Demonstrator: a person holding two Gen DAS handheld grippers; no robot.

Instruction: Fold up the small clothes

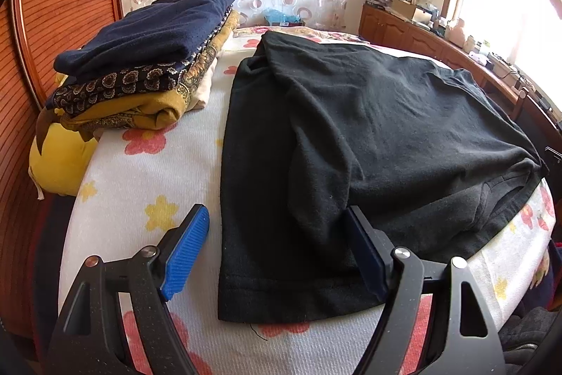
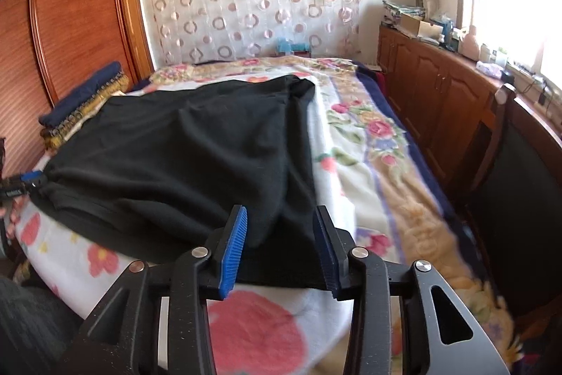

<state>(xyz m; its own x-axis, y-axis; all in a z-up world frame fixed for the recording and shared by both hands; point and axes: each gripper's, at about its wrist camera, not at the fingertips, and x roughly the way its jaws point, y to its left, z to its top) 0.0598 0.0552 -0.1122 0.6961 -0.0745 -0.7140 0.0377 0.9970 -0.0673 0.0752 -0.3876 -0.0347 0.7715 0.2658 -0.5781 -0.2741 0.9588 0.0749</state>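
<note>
Black knit garment (image 1: 368, 115) lying spread on the bed's white flower-print blanket (image 1: 140, 185), its sides folded inward. Left hand-held gripper (image 1: 277, 255) hovering at the near hem, blue pads spread wide, nothing pinched. Right hand-held gripper (image 2: 281, 252) standing partly parted at the near right corner, cloth between the pads but not pressed. Stack of folded navy and mustard clothes (image 1: 147, 58) sitting far left.
</note>
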